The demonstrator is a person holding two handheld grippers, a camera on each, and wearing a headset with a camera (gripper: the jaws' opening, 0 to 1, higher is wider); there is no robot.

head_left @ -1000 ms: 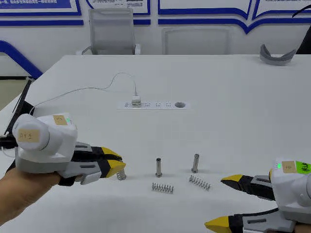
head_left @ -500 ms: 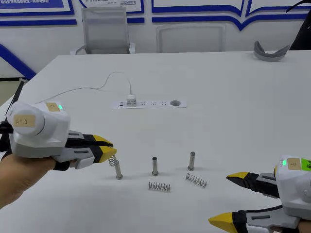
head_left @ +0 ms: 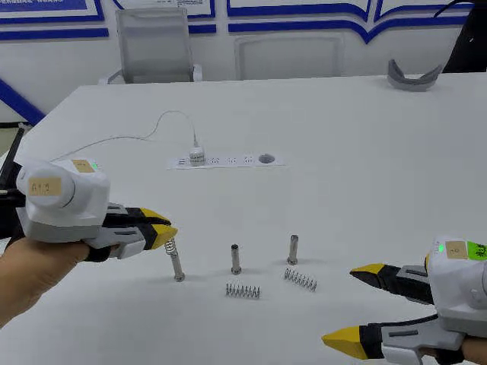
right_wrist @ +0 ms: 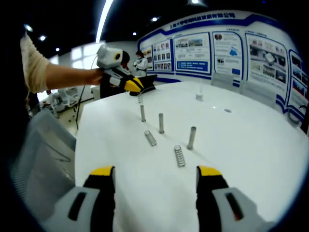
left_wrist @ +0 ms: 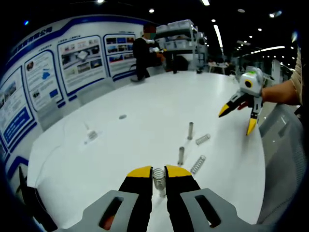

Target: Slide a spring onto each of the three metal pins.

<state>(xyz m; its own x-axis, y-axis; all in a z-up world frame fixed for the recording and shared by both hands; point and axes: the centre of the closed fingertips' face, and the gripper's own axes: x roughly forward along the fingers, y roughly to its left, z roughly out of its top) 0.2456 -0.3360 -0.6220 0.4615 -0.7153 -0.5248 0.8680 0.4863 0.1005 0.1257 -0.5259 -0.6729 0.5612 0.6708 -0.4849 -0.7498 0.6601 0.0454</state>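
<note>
Left gripper (head_left: 169, 230) was clamped on a spring (head_left: 170, 245), its jaws almost together, holding it at the top of the end pin (head_left: 177, 268) on the white table (head_left: 358, 152). Spring and pin shared one long axis, near upright with a slight lean. The middle pin (head_left: 236, 258) and last pin (head_left: 293, 249) stood upright in the same row. A loose spring (head_left: 243, 290) lay flat just before the middle pin, and a second spring (head_left: 300, 280) lay flat near the last pin, angled across the row.

The right gripper (head_left: 351, 304) hung well apart from the pins, jaws spread wide.

Beyond the pins lay a power strip (head_left: 236, 161) with a plug (head_left: 197, 157) and a cable (head_left: 114, 140), then a chair (head_left: 154, 46). Writing on the wall boards (right_wrist: 193, 48) and on the left gripper's label (head_left: 43, 186) was too small to read.
</note>
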